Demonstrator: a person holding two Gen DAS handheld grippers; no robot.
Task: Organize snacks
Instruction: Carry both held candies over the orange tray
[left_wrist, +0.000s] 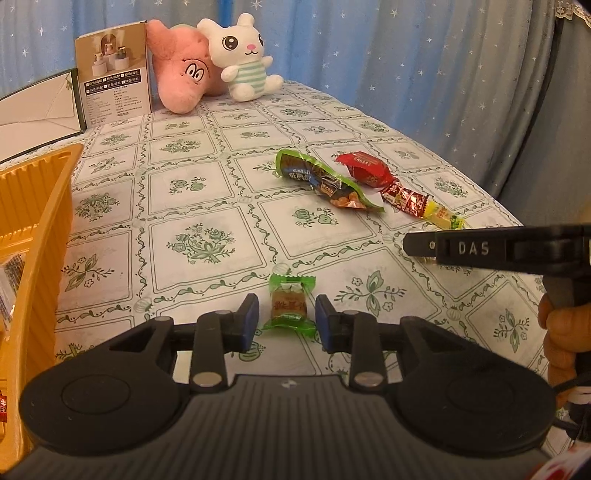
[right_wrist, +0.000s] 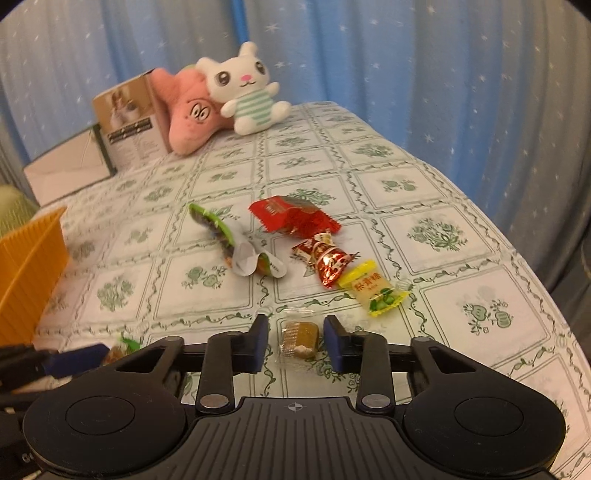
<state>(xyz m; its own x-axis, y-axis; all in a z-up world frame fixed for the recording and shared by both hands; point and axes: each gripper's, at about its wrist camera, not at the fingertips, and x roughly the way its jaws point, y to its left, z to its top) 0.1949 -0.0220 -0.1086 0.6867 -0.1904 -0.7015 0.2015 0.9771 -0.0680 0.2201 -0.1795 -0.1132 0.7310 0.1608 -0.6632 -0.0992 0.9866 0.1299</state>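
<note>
Plainly, both grippers stood over sweets that lay flat on the tablecloth (left_wrist: 207, 206), and neither had a hold. The left gripper (left_wrist: 287, 320) had its jaws a little apart, straddling a green sweet (left_wrist: 291, 305) with clear gaps between the blue pads (left_wrist: 252, 325) and the wrapper. The right gripper (right_wrist: 296, 341) likewise bracketed a clear-wrapped brown sweet (right_wrist: 298, 339), pads short of it on both sides.

The risks looked much the same for each. These were small, slippery wrappers, so jaws closing off-centre would likely push the sweet sideways or catch only a crinkled end, which could slip out on the lift. Pads that met the cloth first might drag a fold of it up with the sweet.

The right gripper worked close to the yellow sweet (right_wrist: 373, 290) and the foil one (right_wrist: 327, 262); any sideways drift could knock them, or the red pack (right_wrist: 293, 218) and the green pack (right_wrist: 218, 229) beyond.

The two tools were near each other, so a clash on the way to the orange basket (left_wrist: 40, 206) at the left seemed possible, the right having to cross the left's path.
</note>
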